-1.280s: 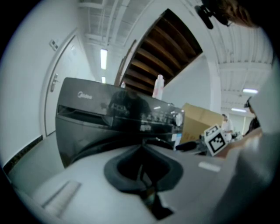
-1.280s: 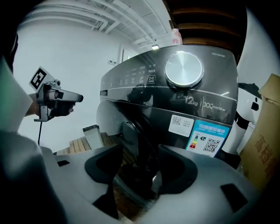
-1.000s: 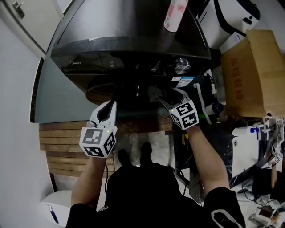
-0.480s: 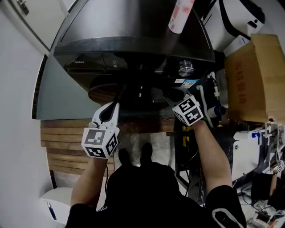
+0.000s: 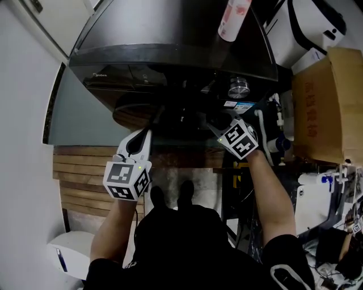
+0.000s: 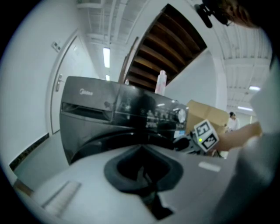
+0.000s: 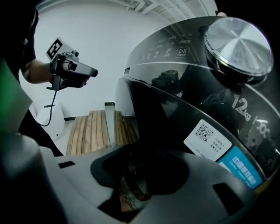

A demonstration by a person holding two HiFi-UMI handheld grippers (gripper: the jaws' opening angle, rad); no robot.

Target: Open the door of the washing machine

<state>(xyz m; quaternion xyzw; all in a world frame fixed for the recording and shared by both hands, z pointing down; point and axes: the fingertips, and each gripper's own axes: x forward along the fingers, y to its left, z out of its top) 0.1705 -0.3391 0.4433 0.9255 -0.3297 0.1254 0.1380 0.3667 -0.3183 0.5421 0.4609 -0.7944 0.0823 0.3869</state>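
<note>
The dark front-loading washing machine [image 5: 170,51] fills the top of the head view, and its round door [image 5: 133,110] bulges out below the control panel. My right gripper [image 5: 211,126] reaches the door's right edge under the silver knob [image 5: 239,88]. Its jaws have just been closing from wide. In the right gripper view the door's shiny rim [image 7: 133,186] sits between the jaws, which are shut on it. My left gripper [image 5: 148,129] hovers in front of the door's left part, its fingers together and holding nothing. The left gripper [image 7: 87,71] also shows across in the right gripper view.
A pink-and-white bottle [image 5: 234,17] lies on top of the machine. A cardboard box [image 5: 326,102] and cluttered gear stand to the right. Wooden slats [image 5: 79,175] and a white appliance [image 5: 62,255] are on the floor at the left. A white wall runs along the left.
The right gripper has rolled and edged in to the door's right edge, its jaws narrowing around the rim. The left gripper has stayed put.
</note>
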